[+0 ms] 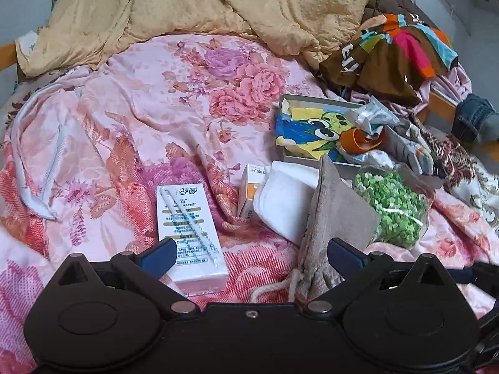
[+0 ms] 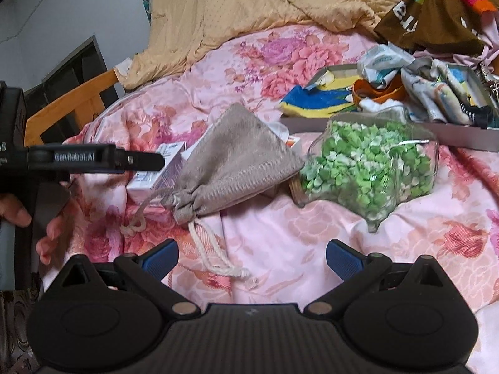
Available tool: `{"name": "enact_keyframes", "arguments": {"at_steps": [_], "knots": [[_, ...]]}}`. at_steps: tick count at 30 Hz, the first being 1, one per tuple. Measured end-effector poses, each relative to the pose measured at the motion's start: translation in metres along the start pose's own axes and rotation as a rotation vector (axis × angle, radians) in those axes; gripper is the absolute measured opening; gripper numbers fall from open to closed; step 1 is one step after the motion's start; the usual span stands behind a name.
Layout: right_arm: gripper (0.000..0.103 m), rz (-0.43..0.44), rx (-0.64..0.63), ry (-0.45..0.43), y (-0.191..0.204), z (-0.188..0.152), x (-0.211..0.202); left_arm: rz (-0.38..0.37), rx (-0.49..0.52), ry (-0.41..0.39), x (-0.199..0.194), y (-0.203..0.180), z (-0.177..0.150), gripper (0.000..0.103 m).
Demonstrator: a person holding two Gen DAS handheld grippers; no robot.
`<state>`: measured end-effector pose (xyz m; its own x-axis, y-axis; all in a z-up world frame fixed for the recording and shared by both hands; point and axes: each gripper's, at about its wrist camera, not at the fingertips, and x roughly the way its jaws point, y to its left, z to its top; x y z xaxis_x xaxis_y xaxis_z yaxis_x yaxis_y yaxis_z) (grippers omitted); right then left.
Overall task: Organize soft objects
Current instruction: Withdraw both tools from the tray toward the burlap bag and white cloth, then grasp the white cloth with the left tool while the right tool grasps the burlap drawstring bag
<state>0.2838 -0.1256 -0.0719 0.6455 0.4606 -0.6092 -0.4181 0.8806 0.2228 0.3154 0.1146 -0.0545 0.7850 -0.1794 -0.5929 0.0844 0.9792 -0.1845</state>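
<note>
A grey drawstring pouch [image 1: 333,215] [image 2: 230,162] lies on the pink floral bedsheet [image 1: 156,109] [image 2: 312,249]. Beside it is a clear bag of green and white paper stars [image 1: 393,208] [image 2: 371,168]. A shallow grey box [image 1: 315,131] [image 2: 383,131] holds a blue and yellow cartoon cloth, an orange cup and crumpled fabrics. My left gripper [image 1: 249,254] is open, just before the pouch and a white carton [image 1: 190,227]. My right gripper [image 2: 251,258] is open above the pouch's cord [image 2: 218,258]. The left gripper's finger [image 2: 137,160] shows in the right wrist view.
A folded white cloth [image 1: 287,202] and a small orange and white box [image 1: 249,187] lie by the pouch. A tan quilt [image 1: 202,9] [image 2: 265,3] is bunched at the back. A brown multicoloured garment [image 1: 389,50] [image 2: 436,9] lies at the right. A wooden bed frame [image 2: 71,103] shows at left.
</note>
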Motion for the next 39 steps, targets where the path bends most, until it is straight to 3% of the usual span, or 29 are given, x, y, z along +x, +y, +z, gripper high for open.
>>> {"name": "enact_keyframes", "arguments": {"at_steps": [10, 15, 20, 25, 31, 36, 39], "knots": [[0.103, 0.034, -0.006, -0.008, 0.005, 0.0, 0.008, -0.024, -0.074, -0.001, 0.009, 0.007, 0.0, 0.102], [0.103, 0.09, -0.024, -0.059, 0.013, -0.001, 0.011, -0.075, -0.111, -0.021, 0.008, 0.011, 0.004, 0.102], [0.103, 0.133, -0.045, -0.047, 0.019, -0.003, 0.022, -0.125, -0.16, -0.048, 0.01, 0.012, 0.011, 0.102], [0.103, 0.151, -0.067, -0.057, 0.023, -0.002, 0.029, -0.17, -0.283, -0.05, 0.021, 0.017, 0.014, 0.102], [0.103, 0.172, 0.025, -0.023, 0.009, 0.0, 0.044, -0.206, -0.456, -0.02, 0.039, 0.025, 0.013, 0.1], [0.103, 0.205, 0.089, -0.059, -0.002, 0.009, 0.047, -0.206, -0.512, -0.006, 0.049, 0.027, 0.013, 0.099], [0.102, 0.24, 0.149, -0.081, -0.012, 0.016, 0.051, -0.198, -0.548, -0.002, 0.054, 0.03, 0.014, 0.091]]}}
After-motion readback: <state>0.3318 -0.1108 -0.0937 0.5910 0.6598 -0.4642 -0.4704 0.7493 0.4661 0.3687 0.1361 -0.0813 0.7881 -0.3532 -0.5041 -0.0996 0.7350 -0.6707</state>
